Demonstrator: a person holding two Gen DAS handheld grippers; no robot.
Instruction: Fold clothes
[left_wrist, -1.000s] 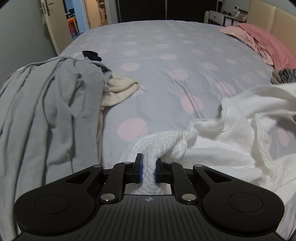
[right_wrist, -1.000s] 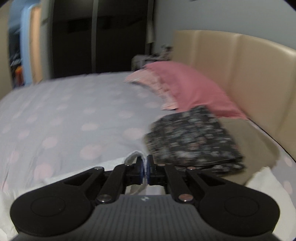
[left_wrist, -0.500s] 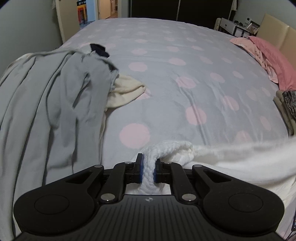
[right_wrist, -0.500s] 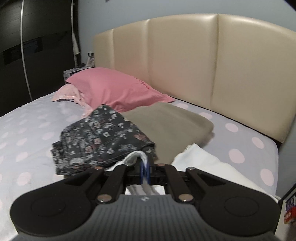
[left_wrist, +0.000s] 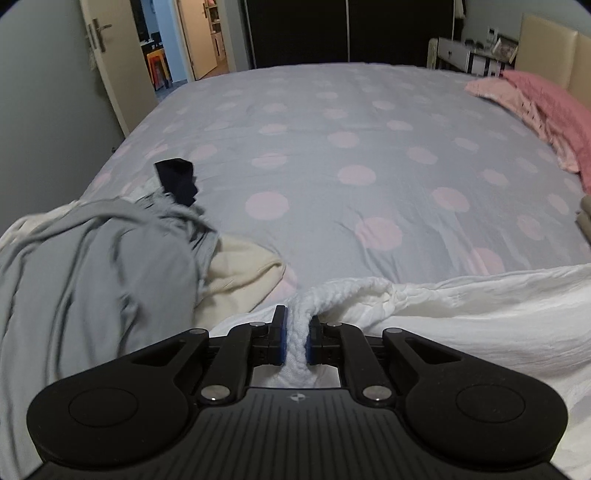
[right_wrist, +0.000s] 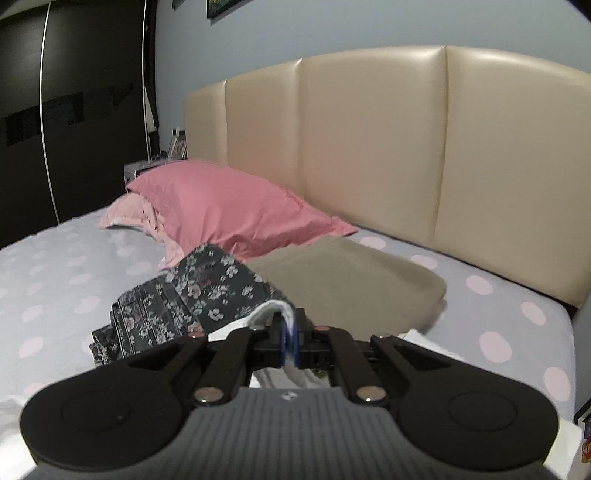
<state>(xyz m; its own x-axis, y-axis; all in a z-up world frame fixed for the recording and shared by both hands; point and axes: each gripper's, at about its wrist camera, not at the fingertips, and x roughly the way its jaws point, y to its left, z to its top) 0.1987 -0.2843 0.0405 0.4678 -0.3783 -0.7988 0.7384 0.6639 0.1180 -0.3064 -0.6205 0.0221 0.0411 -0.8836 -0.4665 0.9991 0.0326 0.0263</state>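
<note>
Left gripper: the left gripper (left_wrist: 295, 338) is clamped on a bunched edge of the white garment (left_wrist: 461, 306), the cloth pinched between its blue pads.
Right gripper: the right gripper (right_wrist: 289, 341) is clamped on another edge of the same white cloth (right_wrist: 275, 310), a thin fold standing up between the pads.
White garment: it lies along the near side of the bed (left_wrist: 351, 147), drawn out fairly taut between the two grips and resting on the spotted sheet.
Nearby: a heap of grey clothes (left_wrist: 92, 266) and a cream piece (left_wrist: 243, 266) lie to the left; a floral folded item (right_wrist: 192, 291) and an olive folded one (right_wrist: 351, 280) sit near the pink pillow (right_wrist: 229, 210) by the headboard (right_wrist: 406, 147).
Step in hand: I'd say spreading the garment flat, ahead of the first fold.
Next move: probably lower both corners evenly onto open sheet, keeping tension so no creases set, clear of the heap and the folded stack.
</note>
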